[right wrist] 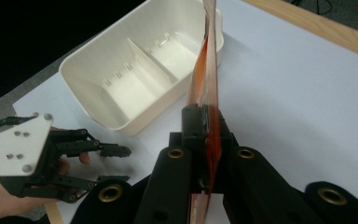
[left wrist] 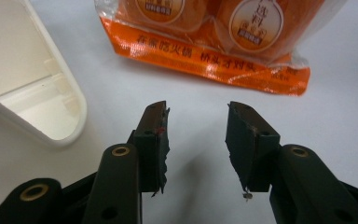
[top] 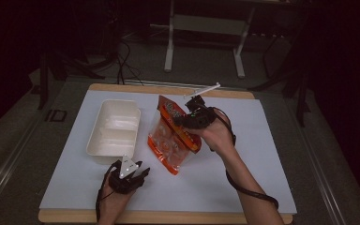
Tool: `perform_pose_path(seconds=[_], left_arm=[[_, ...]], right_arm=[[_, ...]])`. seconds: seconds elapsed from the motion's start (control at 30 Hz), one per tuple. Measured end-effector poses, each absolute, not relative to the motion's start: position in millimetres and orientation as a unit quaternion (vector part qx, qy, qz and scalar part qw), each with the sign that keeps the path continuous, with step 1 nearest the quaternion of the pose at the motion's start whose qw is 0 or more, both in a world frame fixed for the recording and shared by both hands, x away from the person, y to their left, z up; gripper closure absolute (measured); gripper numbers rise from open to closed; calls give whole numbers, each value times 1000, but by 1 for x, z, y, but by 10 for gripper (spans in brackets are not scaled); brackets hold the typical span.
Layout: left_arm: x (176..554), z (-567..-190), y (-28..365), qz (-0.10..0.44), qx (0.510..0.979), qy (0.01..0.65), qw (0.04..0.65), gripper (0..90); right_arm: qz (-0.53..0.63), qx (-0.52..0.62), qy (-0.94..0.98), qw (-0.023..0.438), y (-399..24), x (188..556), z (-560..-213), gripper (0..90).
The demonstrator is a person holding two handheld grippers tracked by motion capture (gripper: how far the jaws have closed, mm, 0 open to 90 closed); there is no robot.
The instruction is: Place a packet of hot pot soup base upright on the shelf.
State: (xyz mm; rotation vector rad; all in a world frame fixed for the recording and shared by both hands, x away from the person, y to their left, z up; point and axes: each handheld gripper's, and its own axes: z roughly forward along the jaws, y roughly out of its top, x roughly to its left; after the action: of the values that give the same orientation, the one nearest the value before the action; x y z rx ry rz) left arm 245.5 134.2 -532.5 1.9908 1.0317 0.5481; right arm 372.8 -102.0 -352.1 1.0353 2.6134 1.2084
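Note:
An orange snack bag (top: 171, 136) with round cakes inside hangs tilted over the middle of the white mat, its lower corner touching the mat. My right gripper (top: 187, 121) is shut on the bag's upper edge; in the right gripper view the orange film (right wrist: 206, 84) rises edge-on from between the jaws. My left gripper (top: 143, 172) rests open near the front edge, its jaws apart and empty (left wrist: 197, 128), pointing at the bag's bottom seam (left wrist: 205, 58). A white two-compartment tray (top: 115, 131) lies left of the bag.
The tray's rim (left wrist: 70, 126) is close on the left of my left gripper. A white mat (top: 262, 154) covers the wooden table (top: 168, 216). Beyond the table stand a metal frame's legs (top: 168, 51) and cables on a dark floor.

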Motion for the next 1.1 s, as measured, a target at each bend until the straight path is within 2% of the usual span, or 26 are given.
perform_pose_path(seconds=[0.53,1.1], left_arm=[[245,-532,135,220,788,408,406,590],[246,-534,133,218,789,407,405,585]], right_arm=[[395,322,857,72,-89,371,-333,900],[419,332,842,72,-84,380,-322,900]])
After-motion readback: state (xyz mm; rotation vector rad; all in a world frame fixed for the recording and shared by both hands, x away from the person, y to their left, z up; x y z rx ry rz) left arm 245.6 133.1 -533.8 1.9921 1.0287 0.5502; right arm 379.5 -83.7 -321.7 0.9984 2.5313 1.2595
